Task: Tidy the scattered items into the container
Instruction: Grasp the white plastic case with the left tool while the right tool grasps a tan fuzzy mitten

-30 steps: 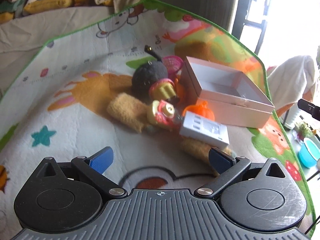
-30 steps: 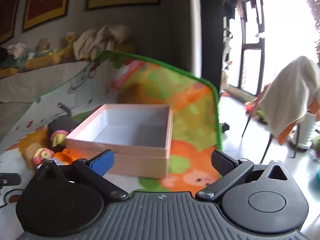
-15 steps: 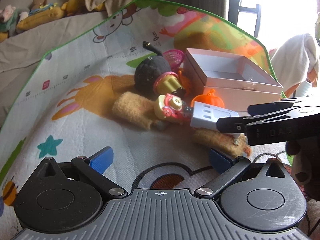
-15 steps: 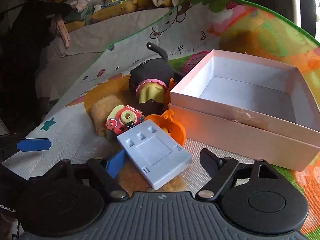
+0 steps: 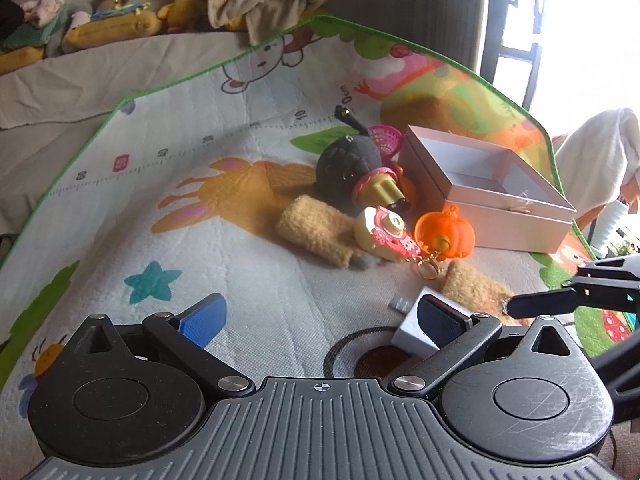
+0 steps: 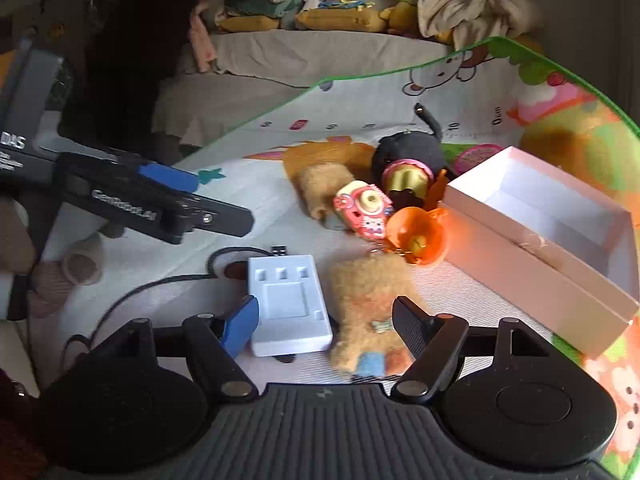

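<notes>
An open pink box [image 5: 492, 196] [image 6: 552, 240] sits on the play mat, empty. Beside it lie a black plush [image 5: 348, 164] [image 6: 408, 152], a pink toy camera [image 5: 386, 232] [image 6: 362, 210], an orange pumpkin cup [image 5: 444, 232] [image 6: 416, 236], a tan fuzzy roll [image 5: 316, 228] and a tan plush [image 6: 370, 312]. A pale blue charger tray [image 6: 288, 304] [image 5: 416, 330] lies nearest. My right gripper [image 6: 326, 320] is open, its fingers either side of the tray and tan plush. My left gripper [image 5: 320, 316] is open and empty above the mat.
A pink basket [image 5: 386, 138] sits behind the black plush. A black cable [image 6: 160, 284] runs from the tray. Stuffed toys and cloth [image 5: 272, 4] line the ledge behind the mat. A draped chair [image 5: 596, 160] stands off the mat's right edge.
The charger tray has shifted off the toy pile toward me, onto the mat. My right gripper has swung left and lowered over it. My left gripper has drawn back.
</notes>
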A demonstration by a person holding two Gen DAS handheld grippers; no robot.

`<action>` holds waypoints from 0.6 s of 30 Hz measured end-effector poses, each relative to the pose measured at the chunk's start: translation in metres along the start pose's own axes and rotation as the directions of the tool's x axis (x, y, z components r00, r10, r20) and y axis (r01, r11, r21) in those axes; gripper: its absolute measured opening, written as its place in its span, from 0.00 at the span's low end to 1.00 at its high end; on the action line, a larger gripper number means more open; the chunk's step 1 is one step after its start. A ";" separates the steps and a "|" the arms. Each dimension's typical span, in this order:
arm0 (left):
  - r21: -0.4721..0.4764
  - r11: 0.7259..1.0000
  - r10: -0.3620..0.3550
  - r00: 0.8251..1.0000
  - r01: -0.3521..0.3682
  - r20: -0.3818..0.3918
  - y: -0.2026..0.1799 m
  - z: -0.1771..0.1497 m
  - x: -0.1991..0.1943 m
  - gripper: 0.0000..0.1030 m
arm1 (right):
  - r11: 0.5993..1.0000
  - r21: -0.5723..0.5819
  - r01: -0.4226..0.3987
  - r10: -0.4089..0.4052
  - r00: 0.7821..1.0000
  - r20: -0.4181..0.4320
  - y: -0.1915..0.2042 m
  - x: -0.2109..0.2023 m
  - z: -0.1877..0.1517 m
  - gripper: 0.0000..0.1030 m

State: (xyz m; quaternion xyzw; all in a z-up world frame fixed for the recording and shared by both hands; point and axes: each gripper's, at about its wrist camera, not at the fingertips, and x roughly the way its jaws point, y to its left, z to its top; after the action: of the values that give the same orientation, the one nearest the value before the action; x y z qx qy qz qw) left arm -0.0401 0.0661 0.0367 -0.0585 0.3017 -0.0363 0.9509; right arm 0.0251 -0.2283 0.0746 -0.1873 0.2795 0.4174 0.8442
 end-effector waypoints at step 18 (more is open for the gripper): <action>0.228 0.959 -0.145 0.982 0.170 -0.120 -0.067 -0.027 0.016 1.00 | 0.995 0.024 0.099 -0.098 0.995 -0.036 -0.039 -0.010 -0.020 0.80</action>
State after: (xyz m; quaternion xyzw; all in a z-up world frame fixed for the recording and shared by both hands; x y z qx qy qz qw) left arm -0.0450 -0.0047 0.0149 0.0336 0.3376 -0.1506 0.9286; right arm 0.0450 -0.2683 0.0685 -0.1969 0.2900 0.3684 0.8611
